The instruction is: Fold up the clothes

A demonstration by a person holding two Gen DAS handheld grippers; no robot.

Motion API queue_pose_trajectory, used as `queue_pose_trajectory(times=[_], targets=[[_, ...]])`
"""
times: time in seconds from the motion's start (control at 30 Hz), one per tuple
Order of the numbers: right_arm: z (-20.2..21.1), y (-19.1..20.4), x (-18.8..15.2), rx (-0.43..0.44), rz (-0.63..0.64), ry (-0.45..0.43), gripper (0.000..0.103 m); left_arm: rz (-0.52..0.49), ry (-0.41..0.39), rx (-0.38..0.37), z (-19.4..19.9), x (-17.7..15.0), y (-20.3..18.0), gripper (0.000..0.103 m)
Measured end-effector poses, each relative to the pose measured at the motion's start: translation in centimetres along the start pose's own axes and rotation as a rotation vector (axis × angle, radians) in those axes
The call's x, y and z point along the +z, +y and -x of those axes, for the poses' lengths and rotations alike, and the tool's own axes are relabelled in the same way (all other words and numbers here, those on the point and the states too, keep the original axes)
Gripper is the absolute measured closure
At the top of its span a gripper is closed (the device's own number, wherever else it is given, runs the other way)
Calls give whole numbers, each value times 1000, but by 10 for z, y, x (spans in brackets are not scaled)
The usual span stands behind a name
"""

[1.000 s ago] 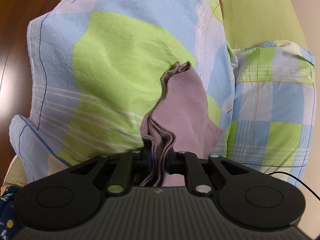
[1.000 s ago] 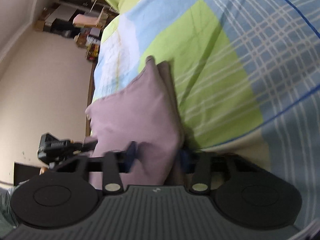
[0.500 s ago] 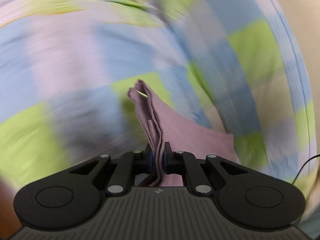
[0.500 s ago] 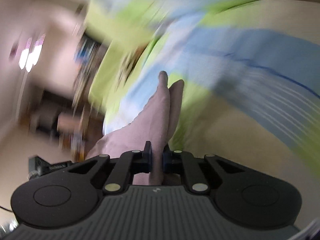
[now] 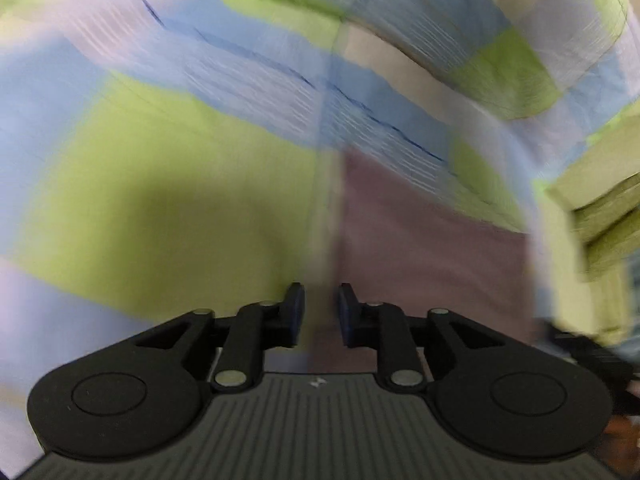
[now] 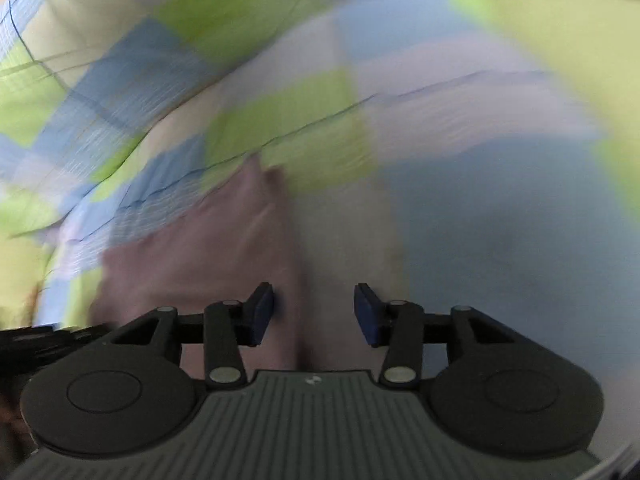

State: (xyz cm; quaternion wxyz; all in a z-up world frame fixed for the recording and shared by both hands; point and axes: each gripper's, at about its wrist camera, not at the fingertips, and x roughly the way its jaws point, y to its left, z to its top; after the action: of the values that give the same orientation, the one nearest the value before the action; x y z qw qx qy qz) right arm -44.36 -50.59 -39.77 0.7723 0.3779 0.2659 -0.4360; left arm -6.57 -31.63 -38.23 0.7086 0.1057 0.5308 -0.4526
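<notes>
Left wrist, flat mauve cloth (image 5: 432, 240), plaid bedsheet (image 5: 160, 184), tongs (image 5: 320, 312) apart

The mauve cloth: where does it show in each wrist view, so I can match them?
Left wrist: the mauve cloth lies right of centre, ahead of the open left gripper.
Right wrist: it lies left of centre, beside the open right gripper.
Shared landmark: the green-and-blue checked bedcover beneath it.
</notes>
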Motion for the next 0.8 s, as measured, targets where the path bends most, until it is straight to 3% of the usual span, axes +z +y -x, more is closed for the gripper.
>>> queue_pose_trajectory(times=[0.07,0.1,0.2,0.23,0.33,0.37,0.4,0.47,0.57,0.67,0.7,0.8], targets=[[30,16,-11,-2,86,-63,61,-71,-11,-21,15,2,-5,75],[40,26,-17,18,133,-68,64,-153,-3,-73,21,-2,-22,74],[38,43,-20,101,257,-10,94,-395,1,-163,15,-21,-78,70],[32,54,-30,136,325,9,96,-466,-10,-181,5,-28,-97,70],[15,70,-47,130,468,-15,96,-468,-11,-170,-27,-38,-112,70],[6,71,-49,112,486,-29,96,-465,-12,-144,-33,-41,-111,69],[2,74,-49,104,492,-36,96,-454,-17,-132,-37,-45,-106,62],[-16,70,-51,72,522,-13,96,-428,-27,-112,-45,-52,-92,62],[-18,52,-46,43,496,-13,98,-466,-41,-19,-34,-59,-85,63],[-7,44,-37,-15,479,-14,98,-404,-19,82,-16,-48,-68,70],[-3,44,-33,-25,475,-16,97,-371,-34,75,-5,-40,-66,70],[9,46,-7,-10,459,-91,86,-396,-114,3,7,-17,-88,64]])
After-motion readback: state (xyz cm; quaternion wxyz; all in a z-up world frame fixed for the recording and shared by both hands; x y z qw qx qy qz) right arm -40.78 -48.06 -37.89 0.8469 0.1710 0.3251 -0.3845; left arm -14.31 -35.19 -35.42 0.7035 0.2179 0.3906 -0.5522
